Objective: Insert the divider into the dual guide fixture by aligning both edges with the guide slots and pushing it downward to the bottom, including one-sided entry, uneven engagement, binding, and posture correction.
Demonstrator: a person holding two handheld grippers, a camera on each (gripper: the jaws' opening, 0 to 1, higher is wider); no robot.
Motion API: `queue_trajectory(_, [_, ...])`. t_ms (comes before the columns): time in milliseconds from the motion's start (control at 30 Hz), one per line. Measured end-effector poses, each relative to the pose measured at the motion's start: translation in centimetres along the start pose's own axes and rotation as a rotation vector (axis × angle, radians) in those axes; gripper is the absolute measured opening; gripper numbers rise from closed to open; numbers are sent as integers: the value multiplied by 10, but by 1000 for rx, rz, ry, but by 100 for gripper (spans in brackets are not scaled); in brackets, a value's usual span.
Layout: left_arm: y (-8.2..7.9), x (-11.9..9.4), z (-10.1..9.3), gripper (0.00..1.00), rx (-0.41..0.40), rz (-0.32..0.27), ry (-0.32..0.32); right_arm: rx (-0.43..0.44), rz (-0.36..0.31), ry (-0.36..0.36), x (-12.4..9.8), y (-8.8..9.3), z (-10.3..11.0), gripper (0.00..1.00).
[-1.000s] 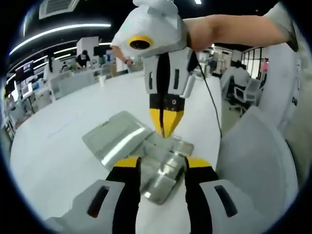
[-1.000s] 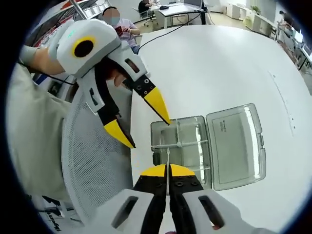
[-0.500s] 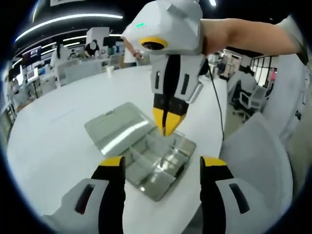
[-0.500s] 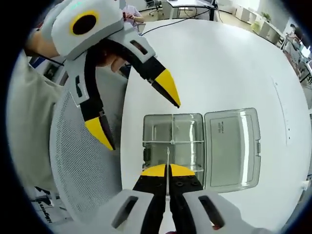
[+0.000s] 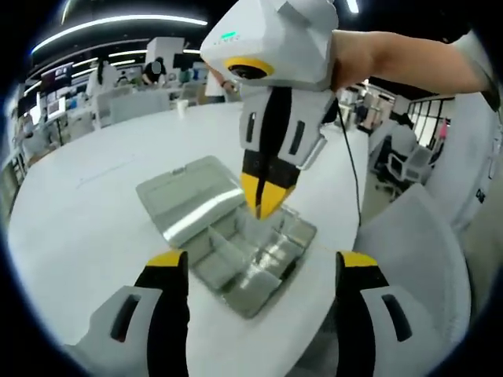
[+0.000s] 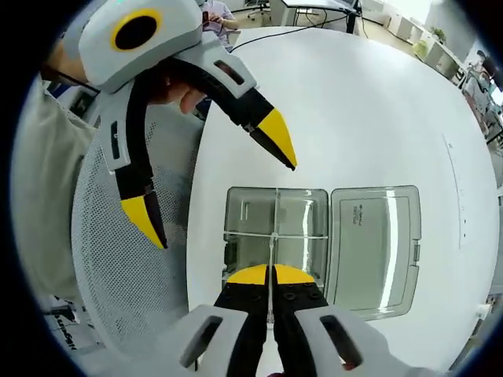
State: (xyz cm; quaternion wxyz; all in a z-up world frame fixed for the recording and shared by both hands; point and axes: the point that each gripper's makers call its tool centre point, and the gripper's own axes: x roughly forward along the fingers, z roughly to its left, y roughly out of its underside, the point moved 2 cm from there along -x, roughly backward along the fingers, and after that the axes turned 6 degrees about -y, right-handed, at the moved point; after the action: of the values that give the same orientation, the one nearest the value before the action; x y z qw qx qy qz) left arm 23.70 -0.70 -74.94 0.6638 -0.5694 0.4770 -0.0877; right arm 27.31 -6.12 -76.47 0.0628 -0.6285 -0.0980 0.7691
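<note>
A clear plastic box [image 5: 250,255] [image 6: 275,224] lies on the white table [image 5: 71,228] with its lid [image 5: 187,200] [image 6: 376,239] folded open beside it; fixed cross partitions split its inside. My right gripper [image 6: 271,275] is shut on a thin clear divider [image 6: 272,250], seen edge-on and pointing into the box along its middle partition line. In the left gripper view the right gripper [image 5: 264,200] hangs tip-down just over the box's far side. My left gripper [image 5: 261,263] [image 6: 211,184] stands wide open above the box's near end, holding nothing.
The box sits close to the table's edge, beside a grey mesh chair [image 5: 420,259] [image 6: 118,267]. A black cable [image 5: 346,169] trails over the table behind the box. Desks, chairs and people fill the office background; the table stretches wide beyond the lid.
My left gripper has opened wider and drawn back from the box, which its jaws closely flanked a second ago. The right gripper stays shut on the divider over the box.
</note>
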Motion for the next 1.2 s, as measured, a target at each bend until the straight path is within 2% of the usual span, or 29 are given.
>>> queue_trajectory(733, [3, 1, 8, 74, -27, 0, -11, -15, 27, -6, 7, -1, -1, 0])
queue_trajectory(1200, [3, 2, 6, 74, -25, 6, -5, -38, 44, 0, 8, 2, 0, 0])
